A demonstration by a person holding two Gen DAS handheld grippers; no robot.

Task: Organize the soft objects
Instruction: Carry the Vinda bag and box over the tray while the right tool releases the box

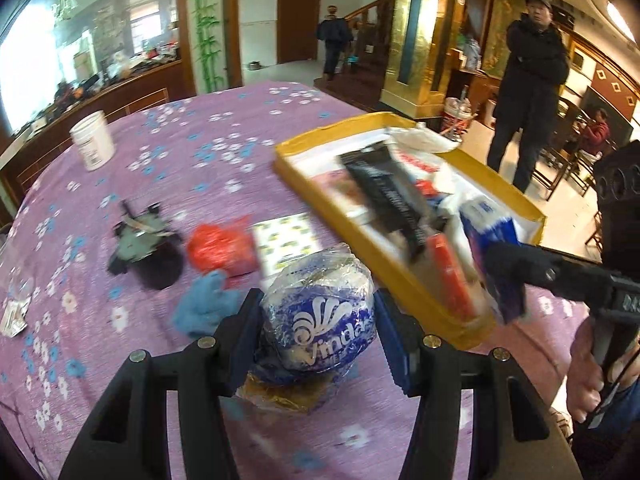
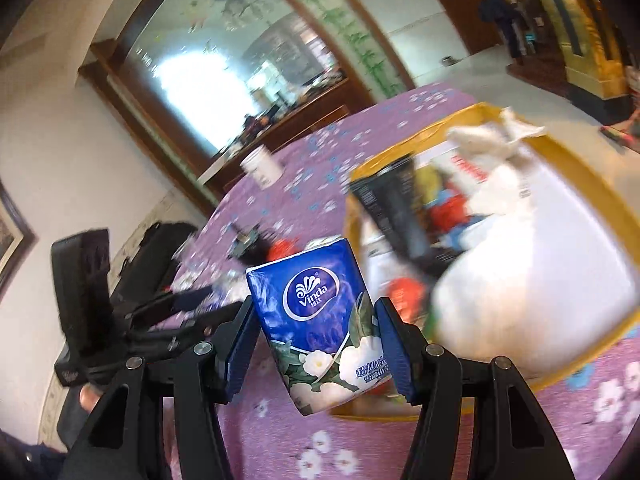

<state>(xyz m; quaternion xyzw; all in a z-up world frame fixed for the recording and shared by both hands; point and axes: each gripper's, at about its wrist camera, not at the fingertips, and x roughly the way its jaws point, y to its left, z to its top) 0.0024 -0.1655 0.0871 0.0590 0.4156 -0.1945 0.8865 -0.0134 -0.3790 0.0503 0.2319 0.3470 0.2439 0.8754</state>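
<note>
Left gripper (image 1: 316,340): clamps crumpled Vinda pack (image 1: 320,332) above tablecloth (image 1: 200,152) | Right gripper (image 2: 314,344): clamps Vinda tissue pack (image 2: 316,320) at yellow tray (image 2: 592,184) near rim | Open cloth left of tray

Glossy plastic-wrapped tissue pack (image 2: 320,320), crinkly film-wrapped tissue bundle (image 1: 320,320), matt cloth tablecloth (image 1: 200,152), matt cardboard tray (image 1: 400,276)

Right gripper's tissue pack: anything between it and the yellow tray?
No obstacle outside the tray. The right gripper holds the tissue pack at the yellow tray near rim. Inside, a white bag and black pouch crowd the space.
</note>
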